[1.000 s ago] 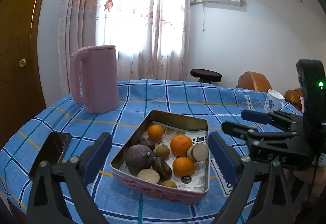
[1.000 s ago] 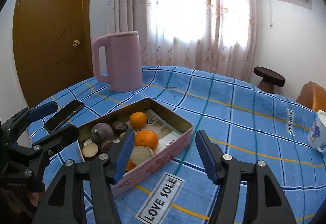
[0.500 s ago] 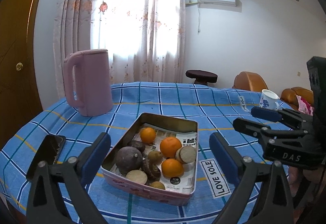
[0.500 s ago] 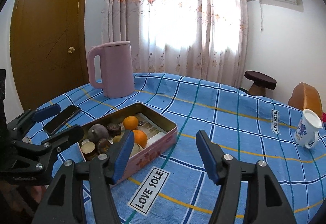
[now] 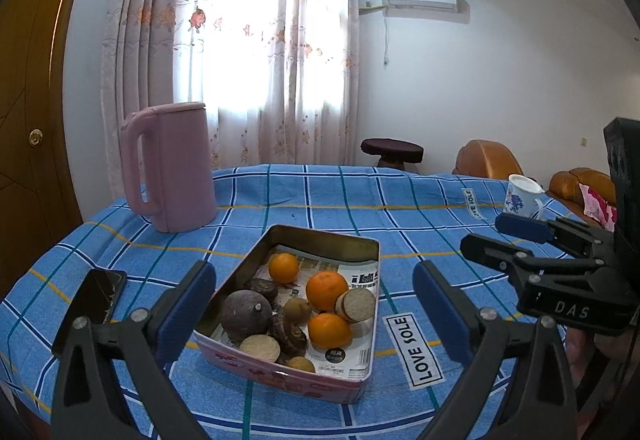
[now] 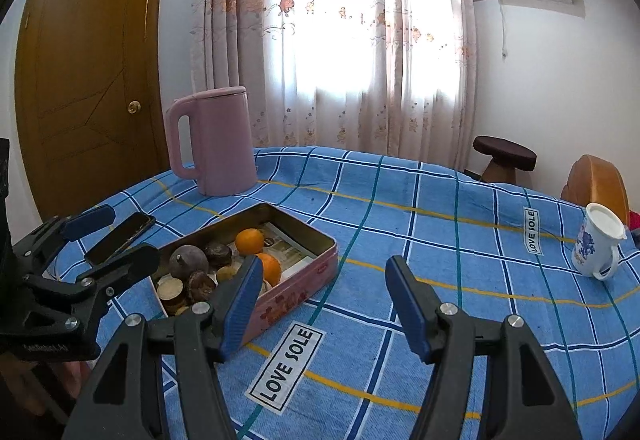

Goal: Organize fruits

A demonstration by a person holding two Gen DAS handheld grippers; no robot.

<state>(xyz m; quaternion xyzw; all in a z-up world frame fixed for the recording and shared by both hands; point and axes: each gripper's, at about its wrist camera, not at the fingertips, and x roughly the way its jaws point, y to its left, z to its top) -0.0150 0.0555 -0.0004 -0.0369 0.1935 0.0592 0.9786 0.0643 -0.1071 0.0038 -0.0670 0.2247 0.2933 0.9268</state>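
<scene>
A pink rectangular tin [image 5: 280,374] [image 6: 298,294] lined with newspaper sits on the blue checked tablecloth. It holds three oranges [image 5: 327,290], a dark purple round fruit [image 5: 246,314], small brown fruits and cut round slices [image 5: 356,305]. My left gripper [image 5: 314,310] is open and empty, raised near the tin's front edge. It also shows in the right wrist view [image 6: 108,240]. My right gripper [image 6: 324,296] is open and empty, above the cloth just right of the tin. It also shows in the left wrist view [image 5: 508,238].
A pink kettle [image 5: 170,168] [image 6: 214,142] stands behind the tin at the left. A black phone [image 5: 90,306] [image 6: 120,238] lies left of the tin. A white and blue mug [image 5: 520,196] [image 6: 598,246] stands at the far right. Chairs and a stool lie beyond the table.
Both grippers have pulled back and risen from the tin, which now looks smaller and farther. Both stay open. The fruits have not moved.
</scene>
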